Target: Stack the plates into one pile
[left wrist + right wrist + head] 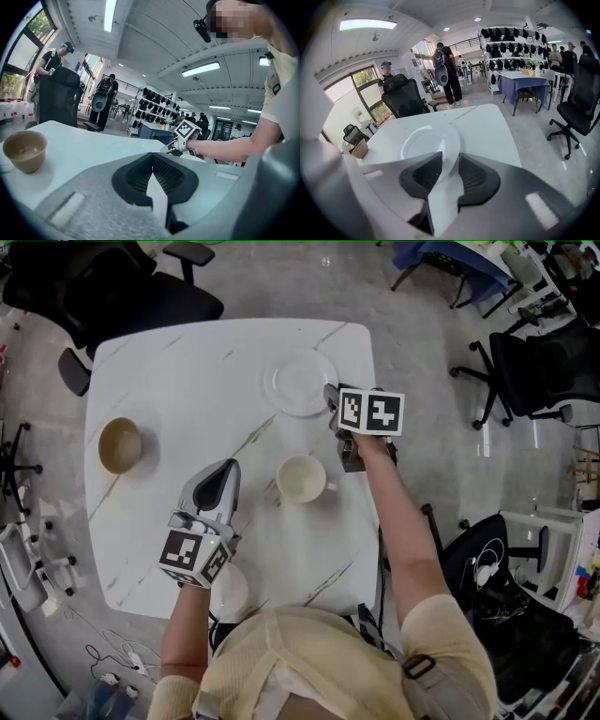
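White plate (298, 382) flat on the far right part of the marble-patterned table (187, 371), its near rim reaching in between the fingers (425, 174) of the right gripper (331, 401). Jaws there apart, one black ribbed pad on each side of the rim, neither seen pressing on it. Left gripper (228, 469) well apart from the plate, over the table's middle towards the front, pads (167, 174) closed against each other with nothing between them.

Only print to be made out: black-and-white square patterns on each gripper's marker cube (371, 412).

From the head alone: a white mug (300, 479) between the two grippers, and a small white dish (230, 594) at the near edge, partly hidden under the left gripper. From the right gripper view alone: the plate's rim inside the gap, a spot covered by the gripper's own body from above. From the left gripper view alone: the right forearm and its cube across the table. Tan bowl (120, 444) at the table's left, in all three views. In both gripper views but not from the head: people standing in the room and a rack (506, 35) of dark rounded things.
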### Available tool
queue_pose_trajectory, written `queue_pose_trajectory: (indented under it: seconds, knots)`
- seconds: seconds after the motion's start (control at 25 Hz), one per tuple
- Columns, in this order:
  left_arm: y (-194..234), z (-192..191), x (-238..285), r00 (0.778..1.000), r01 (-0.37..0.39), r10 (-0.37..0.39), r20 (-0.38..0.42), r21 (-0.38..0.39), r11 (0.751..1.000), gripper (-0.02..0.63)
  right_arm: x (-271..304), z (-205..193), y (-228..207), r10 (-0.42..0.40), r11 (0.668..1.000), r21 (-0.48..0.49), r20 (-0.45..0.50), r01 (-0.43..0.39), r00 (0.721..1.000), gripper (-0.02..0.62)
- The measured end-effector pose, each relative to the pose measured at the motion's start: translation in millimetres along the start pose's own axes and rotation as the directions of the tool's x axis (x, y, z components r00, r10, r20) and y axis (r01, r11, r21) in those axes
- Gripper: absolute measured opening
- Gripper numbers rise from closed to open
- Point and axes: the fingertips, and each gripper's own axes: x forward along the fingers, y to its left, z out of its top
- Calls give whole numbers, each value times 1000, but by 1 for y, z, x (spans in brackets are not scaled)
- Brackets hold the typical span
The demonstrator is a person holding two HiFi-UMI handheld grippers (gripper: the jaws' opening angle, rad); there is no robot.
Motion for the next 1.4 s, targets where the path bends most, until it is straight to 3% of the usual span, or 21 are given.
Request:
queue_pose_trajectory:
  seconds: [0.76, 1.16, 1.4]
  knots:
    - [8, 8, -32, 998, -65, 65, 27, 20, 998, 3, -36, 24, 14, 66, 995, 64, 172, -78, 983, 43]
    - [9, 17, -46, 995, -87, 86, 42, 24, 996, 3, -71, 48, 44, 217, 965, 81, 296, -251, 930, 18]
    - [8, 21, -58, 994, -93, 92, 53, 21, 995, 3, -88, 55, 60, 251, 962, 26, 323, -273, 913, 17]
